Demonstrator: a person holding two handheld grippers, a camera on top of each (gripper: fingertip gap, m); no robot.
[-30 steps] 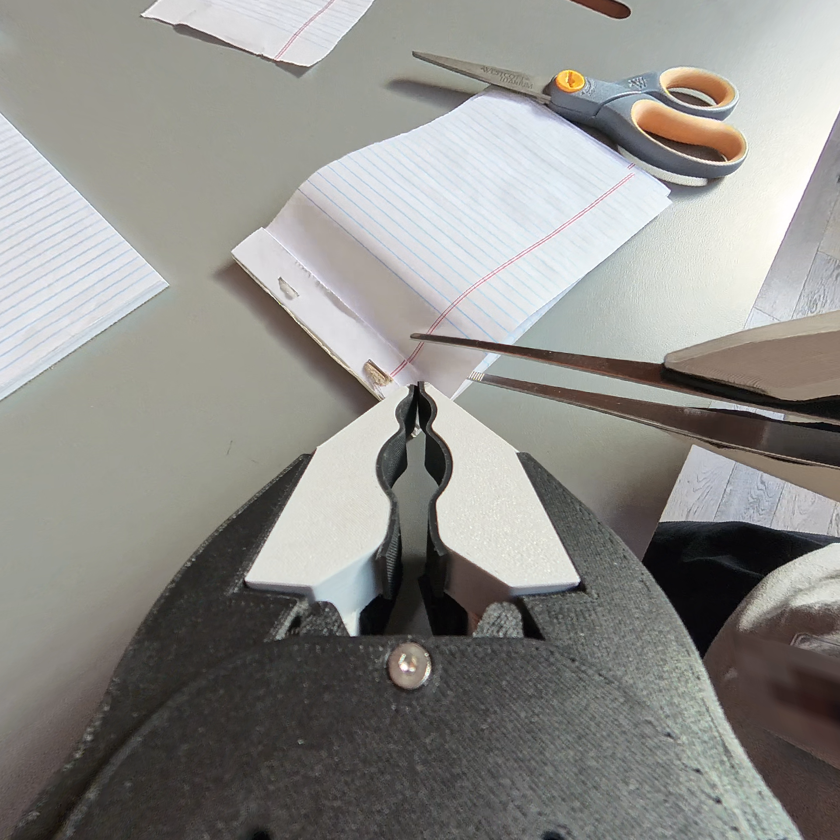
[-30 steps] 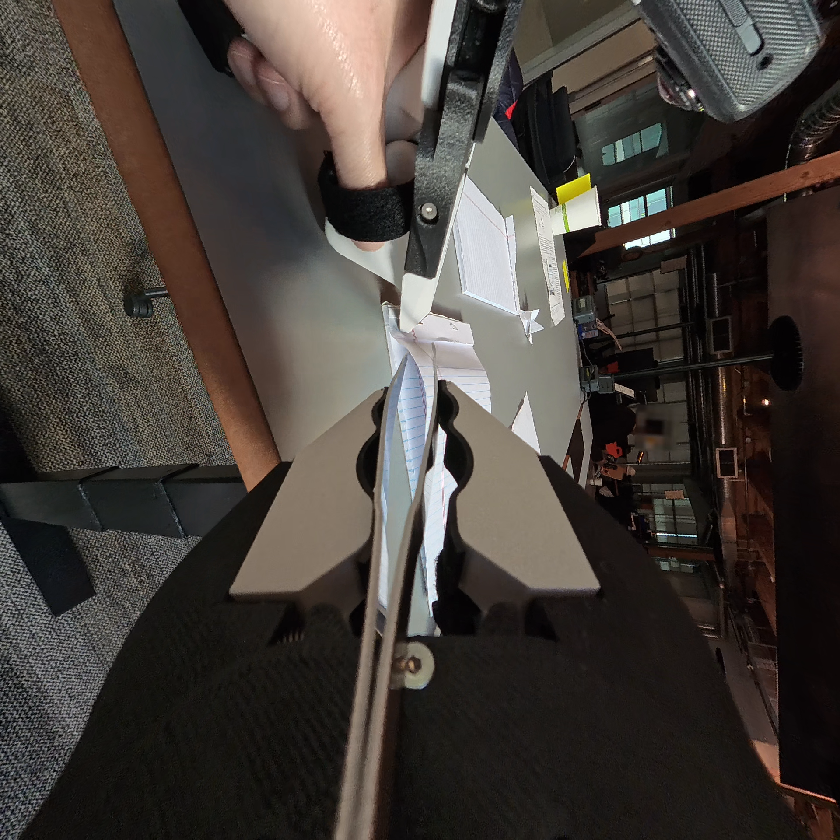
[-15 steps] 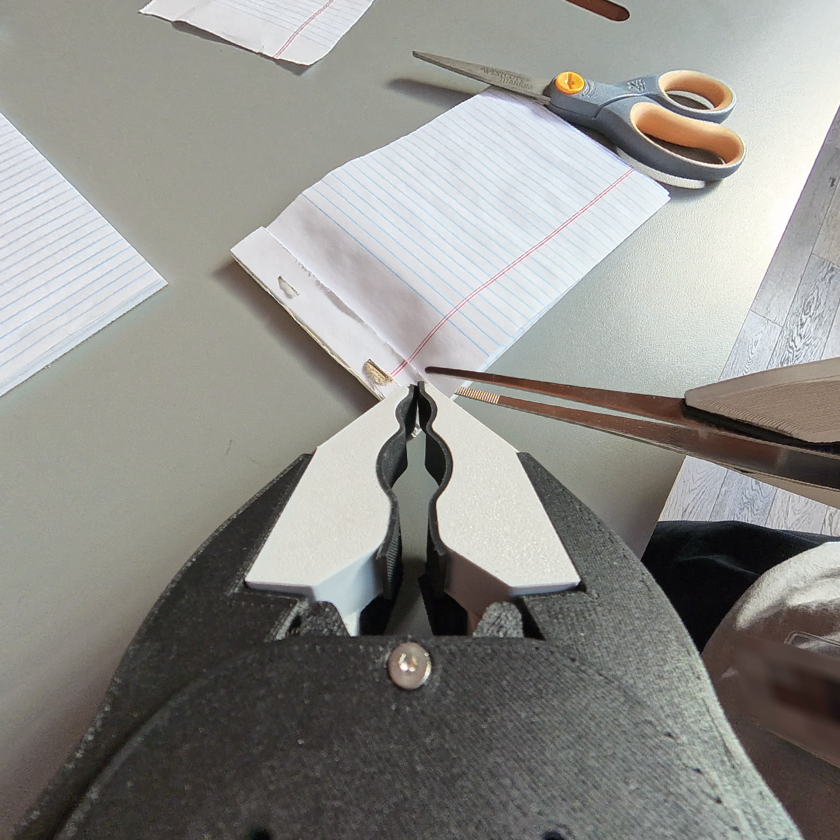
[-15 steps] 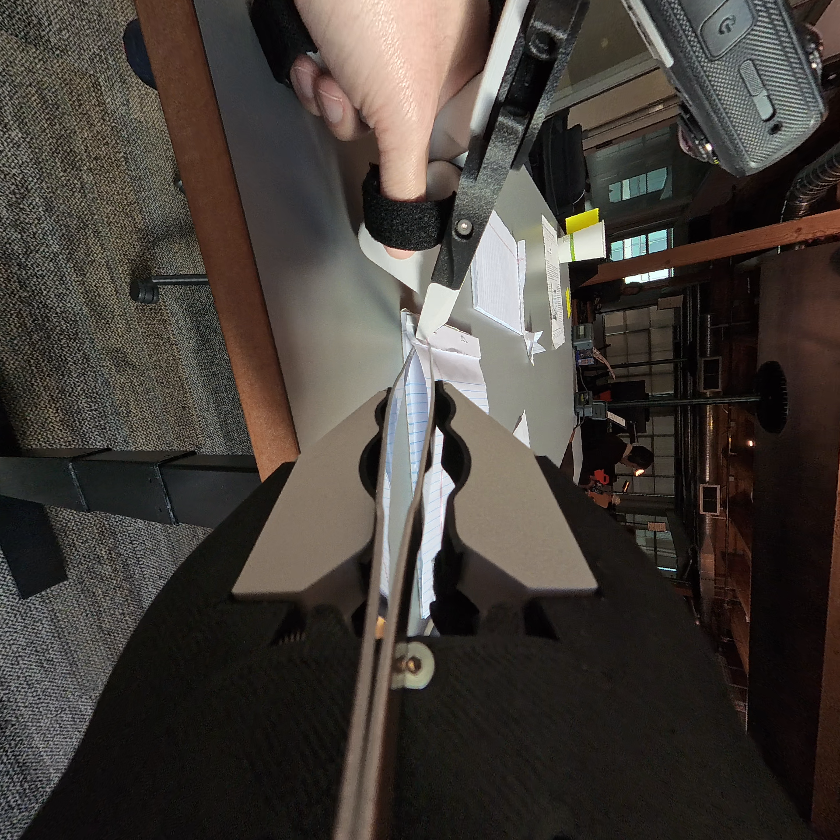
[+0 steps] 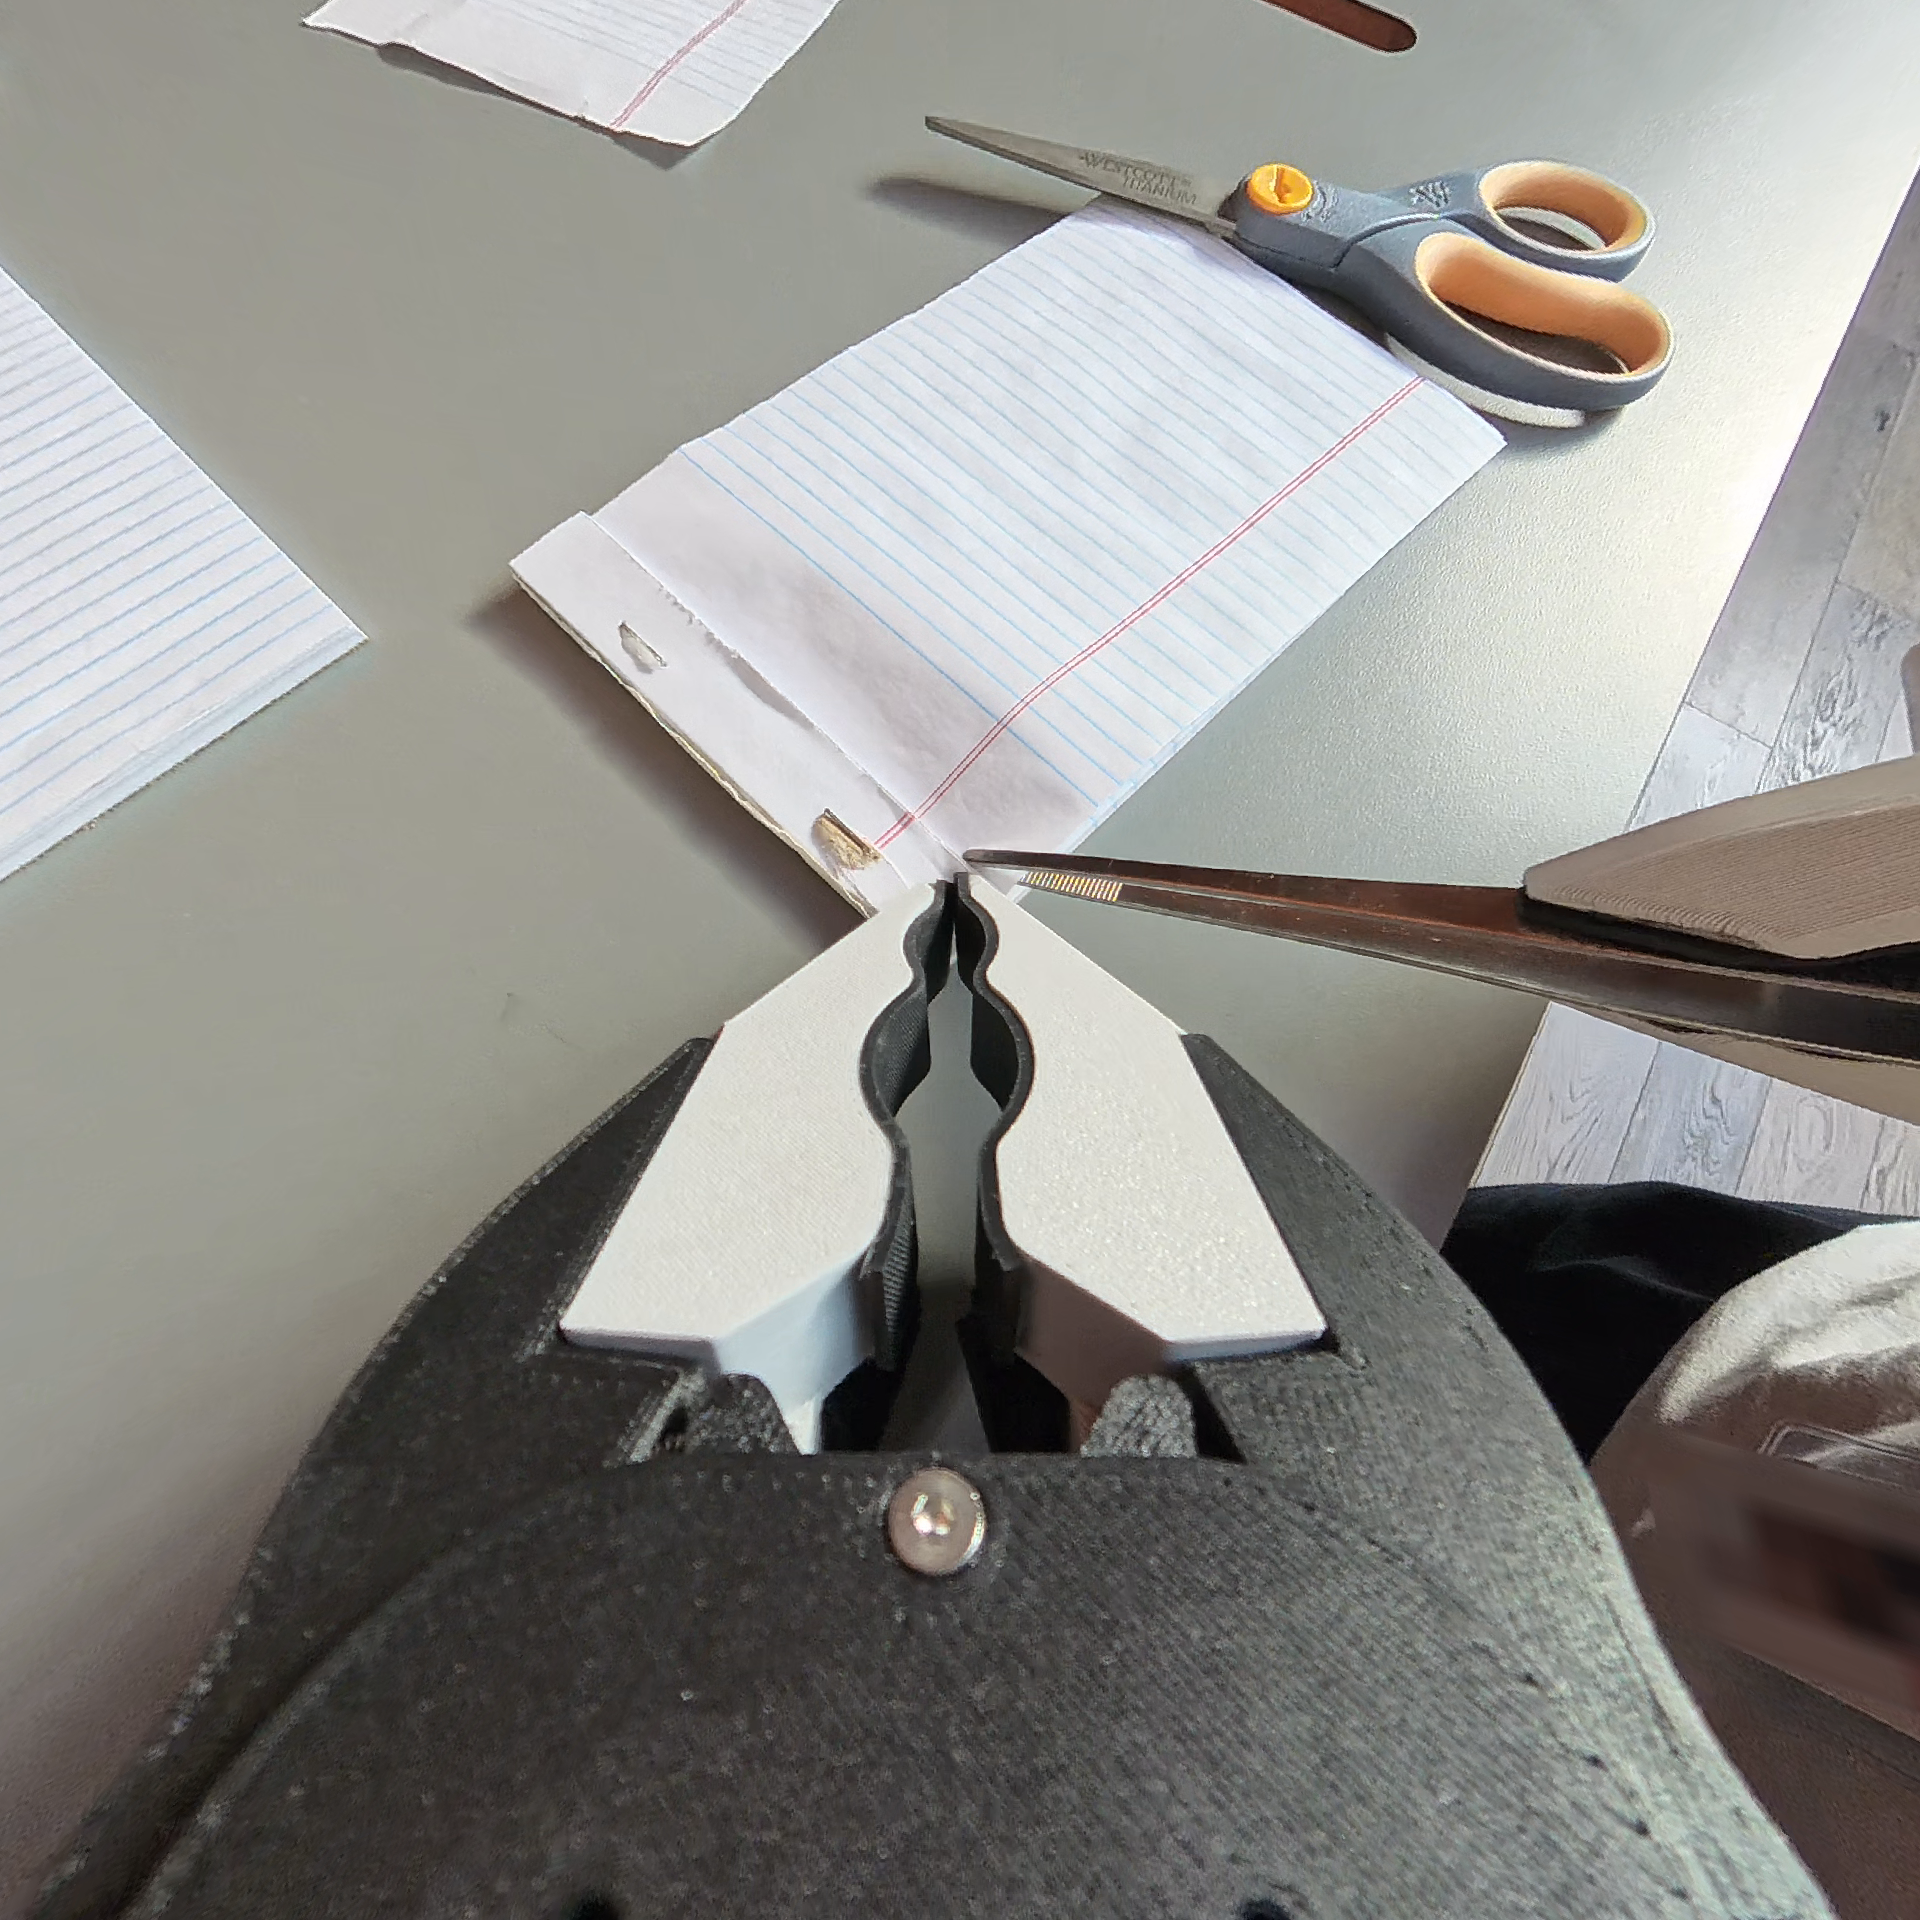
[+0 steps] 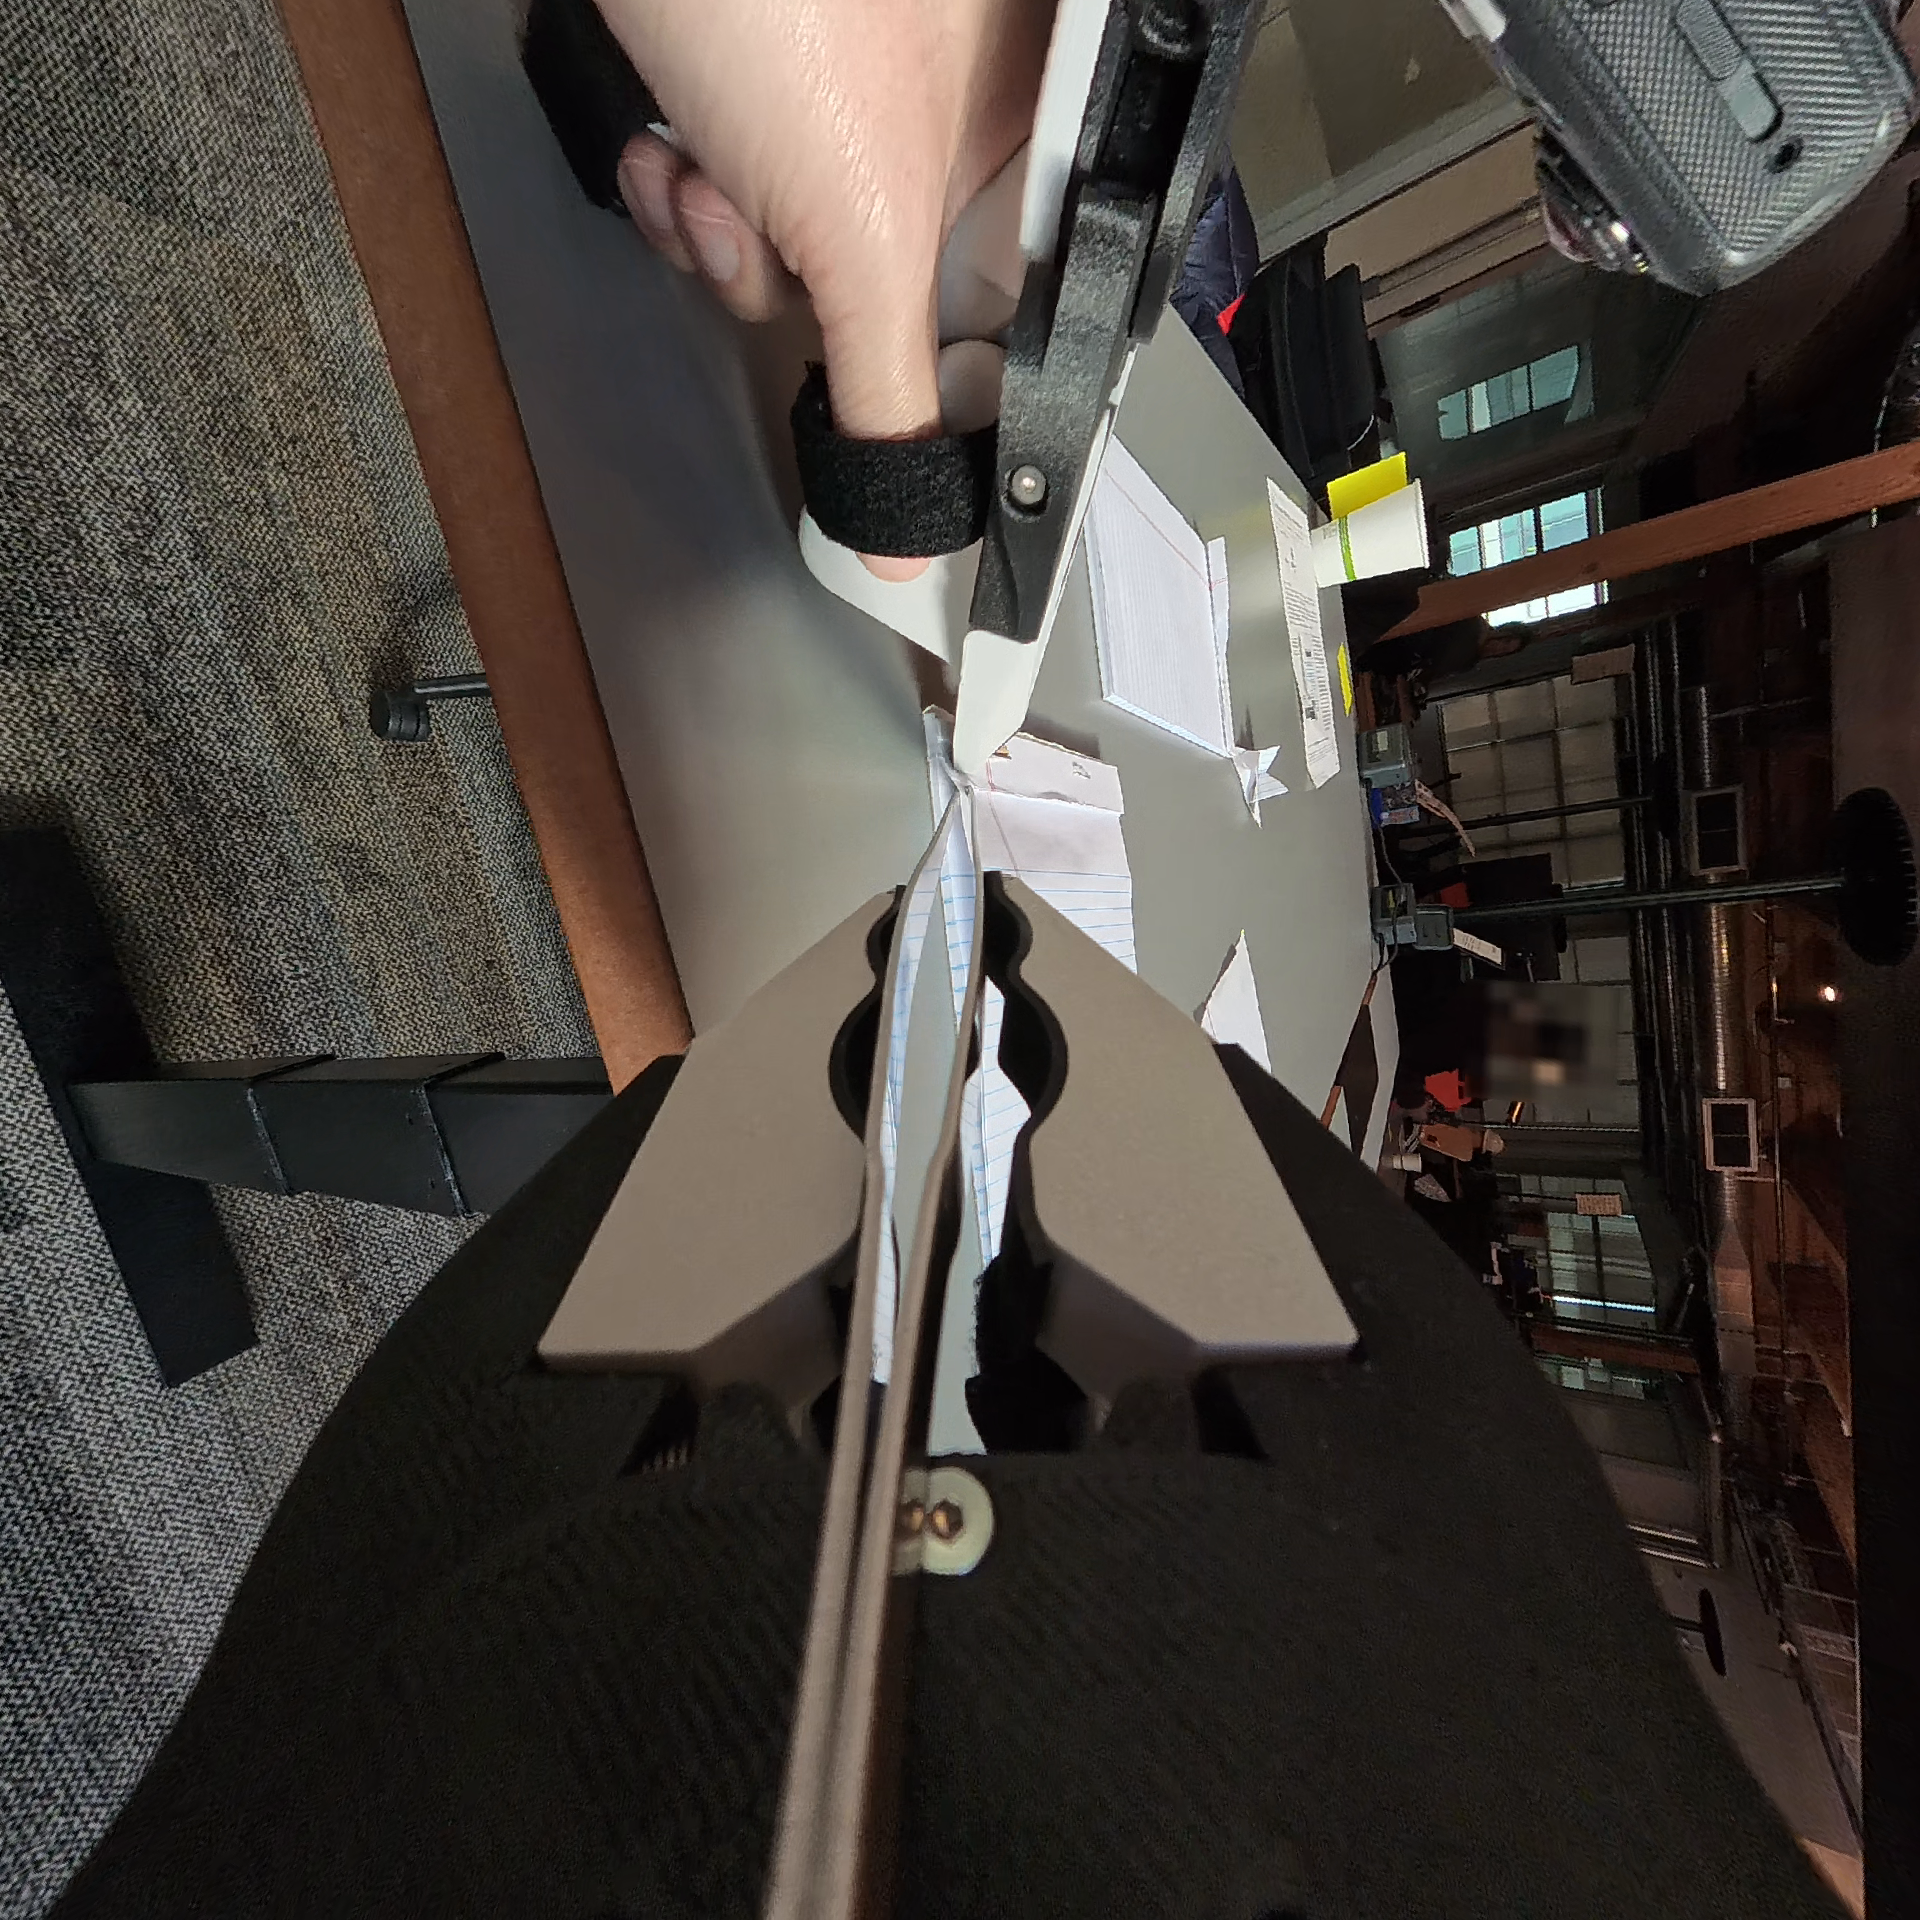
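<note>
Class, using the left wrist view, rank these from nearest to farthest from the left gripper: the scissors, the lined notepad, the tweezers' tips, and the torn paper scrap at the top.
1. Tweezers' tips, right beside the left gripper, coming from the right.
2. Lined notepad, its near corner just ahead of the jaws.
3. Scissors, beyond the pad, upper right.
4. Torn paper scrap, top edge, left of centre.

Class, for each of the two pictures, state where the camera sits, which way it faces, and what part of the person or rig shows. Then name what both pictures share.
Left wrist view: sits behind the left gripper, looking along the grey table at the notepad and scissors; its closed fingers show.
Right wrist view: sits behind the right gripper, rolled sideways, facing the table edge; its fingers clamp tweezers, and a hand shows.
Shared: notepad, tweezers, left gripper.
</note>
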